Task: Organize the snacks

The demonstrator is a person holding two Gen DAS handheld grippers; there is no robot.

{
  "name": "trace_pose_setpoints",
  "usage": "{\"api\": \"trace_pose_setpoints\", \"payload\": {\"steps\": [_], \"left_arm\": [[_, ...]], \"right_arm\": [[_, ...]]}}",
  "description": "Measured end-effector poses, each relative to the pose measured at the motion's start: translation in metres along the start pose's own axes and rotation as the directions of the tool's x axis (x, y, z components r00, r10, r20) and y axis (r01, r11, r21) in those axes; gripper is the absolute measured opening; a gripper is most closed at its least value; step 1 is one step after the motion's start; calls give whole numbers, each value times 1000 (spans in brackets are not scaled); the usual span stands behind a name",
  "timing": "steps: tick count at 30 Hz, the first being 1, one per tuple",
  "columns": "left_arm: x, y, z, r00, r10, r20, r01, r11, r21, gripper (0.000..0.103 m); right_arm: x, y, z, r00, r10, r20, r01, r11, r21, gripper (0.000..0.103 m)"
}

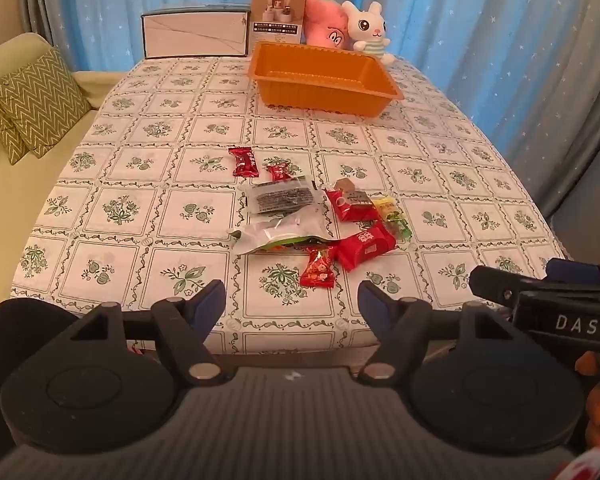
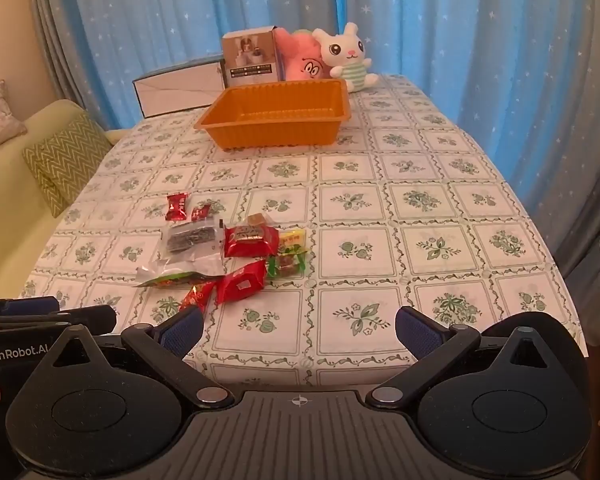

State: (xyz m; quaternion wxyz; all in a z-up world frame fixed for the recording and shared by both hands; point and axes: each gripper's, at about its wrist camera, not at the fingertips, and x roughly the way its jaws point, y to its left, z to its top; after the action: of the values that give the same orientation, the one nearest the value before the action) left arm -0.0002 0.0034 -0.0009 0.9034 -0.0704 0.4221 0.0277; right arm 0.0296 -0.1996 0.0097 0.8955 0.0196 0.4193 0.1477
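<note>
So nothing is put away yet. My left gripper [image 1: 292, 300] has its jaws wide apart with nothing in them, and my right gripper [image 2: 299, 330] is the same — jaws spread, nothing held. Both hang over the near edge of the tabletop with the green flower cloth [image 2: 420, 200].

All the snacks lie in a little heap on the cloth, just past my jaws. Nearest me is a small red candy with gold print [image 1: 319, 267], and it touches a fat red square packet [image 1: 366, 245]. Next to those is a floppy silver and green bag [image 1: 278, 234], and behind it a clear bag full of dark bits [image 1: 282, 197]. Another red packet with a brown top [image 1: 350, 202] sits by a yellow and green sweet [image 1: 392, 216]. Two small dark red wrapped candies [image 1: 245, 162] lie a bit behind the heap.

The orange plastic tray with wavy walls [image 1: 268, 74] is far back on the tabletop, well apart from the snacks. I can see its floor, and it has nothing in it. I think the snacks go in there — so every single one is still left to move.

I would guess the small red candy comes first, as it is closest. The floppy bag may be hard to pinch, since it lies so flat.
</note>
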Motion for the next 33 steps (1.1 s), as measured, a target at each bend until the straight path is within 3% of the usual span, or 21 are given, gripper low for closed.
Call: {"api": "trace_pose_setpoints", "payload": {"steps": [33], "left_arm": [[0, -2, 0, 1000, -13, -1, 13, 1000, 0, 70]], "right_arm": [[1, 1, -2, 1000, -7, 0, 7, 1000, -3, 102]]}}
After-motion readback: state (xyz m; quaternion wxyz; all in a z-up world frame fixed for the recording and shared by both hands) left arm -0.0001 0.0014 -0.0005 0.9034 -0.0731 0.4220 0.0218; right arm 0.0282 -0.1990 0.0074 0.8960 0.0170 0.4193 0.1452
